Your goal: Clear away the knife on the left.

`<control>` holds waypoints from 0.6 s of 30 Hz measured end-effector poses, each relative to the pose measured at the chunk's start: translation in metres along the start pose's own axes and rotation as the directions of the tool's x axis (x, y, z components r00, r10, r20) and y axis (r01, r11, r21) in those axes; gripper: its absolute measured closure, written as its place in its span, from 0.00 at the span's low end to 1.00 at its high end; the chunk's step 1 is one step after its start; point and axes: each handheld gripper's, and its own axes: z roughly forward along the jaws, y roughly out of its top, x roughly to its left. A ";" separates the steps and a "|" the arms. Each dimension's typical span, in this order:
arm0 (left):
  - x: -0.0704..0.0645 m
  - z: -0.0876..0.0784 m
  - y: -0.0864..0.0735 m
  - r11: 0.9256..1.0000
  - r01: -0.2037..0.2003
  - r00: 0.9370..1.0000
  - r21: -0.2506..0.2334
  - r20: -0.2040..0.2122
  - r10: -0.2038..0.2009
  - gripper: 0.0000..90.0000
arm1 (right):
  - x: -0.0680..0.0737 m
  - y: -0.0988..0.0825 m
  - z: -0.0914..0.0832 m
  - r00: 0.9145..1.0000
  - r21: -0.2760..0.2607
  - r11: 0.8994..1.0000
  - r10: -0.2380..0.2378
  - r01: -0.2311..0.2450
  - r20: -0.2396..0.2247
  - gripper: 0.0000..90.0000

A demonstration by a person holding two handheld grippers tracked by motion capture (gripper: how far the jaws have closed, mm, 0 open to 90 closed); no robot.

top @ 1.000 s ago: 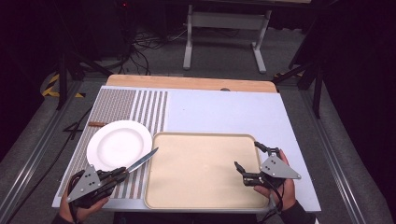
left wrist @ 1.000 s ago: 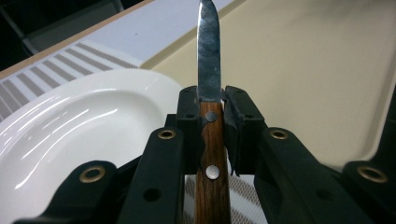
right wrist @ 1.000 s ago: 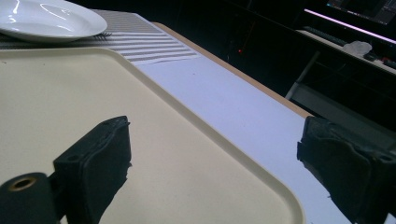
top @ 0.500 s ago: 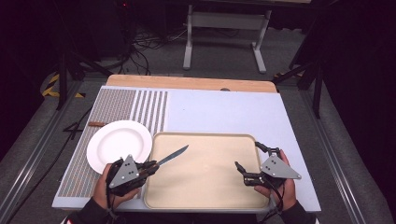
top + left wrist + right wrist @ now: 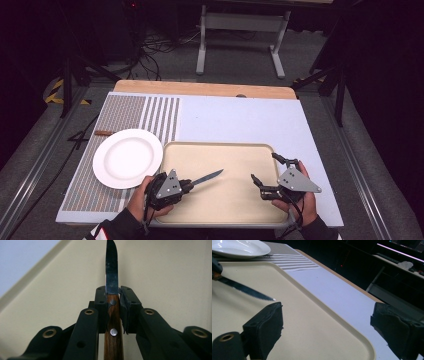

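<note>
Unmarked knife (image 5: 111, 277) in left claw (image 5: 112, 293); tray (image 5: 235, 200)

Left gripper (image 5: 186, 186) low at near left, fingers clamped — right gripper (image 5: 269, 175) level, fingers spread wide

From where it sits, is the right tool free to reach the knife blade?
Probably yes. The right tool stands open over the tray, and bare tray lies between it and the knife held by the left tool.
</note>
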 end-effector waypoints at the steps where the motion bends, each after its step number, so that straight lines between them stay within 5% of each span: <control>1: -0.001 0.003 0.000 1.000 -0.004 1.000 0.011 0.003 0.004 0.86 | 0.000 0.000 0.000 1.000 0.000 1.000 0.000 0.000 0.000 0.12; 10: -0.005 0.008 -0.004 0.999 0.001 0.999 0.049 0.037 -0.003 0.86 | 0.001 -0.002 0.002 1.000 0.020 1.000 -0.009 0.009 -0.001 0.12; 15: -0.006 0.002 -0.002 1.000 -0.008 0.999 0.028 0.039 0.007 0.79 | 0.001 -0.002 0.001 1.000 0.016 1.000 -0.009 0.009 0.002 0.11; 18: -0.004 -0.003 0.002 0.998 -0.048 0.999 0.033 0.020 0.048 0.93 | 0.000 -0.001 0.000 1.000 0.011 1.000 -0.009 0.009 0.007 0.11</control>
